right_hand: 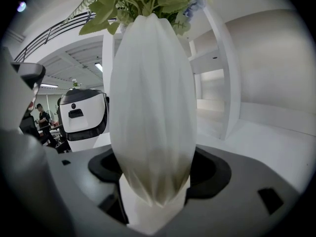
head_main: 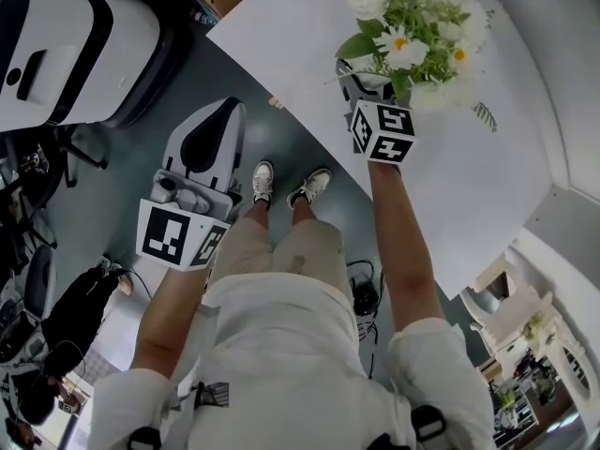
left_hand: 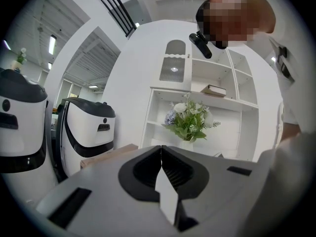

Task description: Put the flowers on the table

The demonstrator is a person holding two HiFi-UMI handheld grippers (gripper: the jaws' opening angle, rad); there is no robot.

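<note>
Now mid-carry: my right tool [right_hand: 153,184], jaws wide, grips the vase [right_hand: 150,102] w/ flowers [head_main: 412,22] over the surface [head_main: 300,73], far right. Can't tell if the base touches yet. Next, I reckon: lower upright til it rests, then release. Left tool [left_hand: 161,179] closed, empty, near left.

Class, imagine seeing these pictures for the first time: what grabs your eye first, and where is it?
A bunch of white flowers in a ribbed white vase stands out, clamped between the fingers of the right gripper over the white table. A similar bouquet stands on the white shelf ahead of the shut, empty left gripper.
</note>
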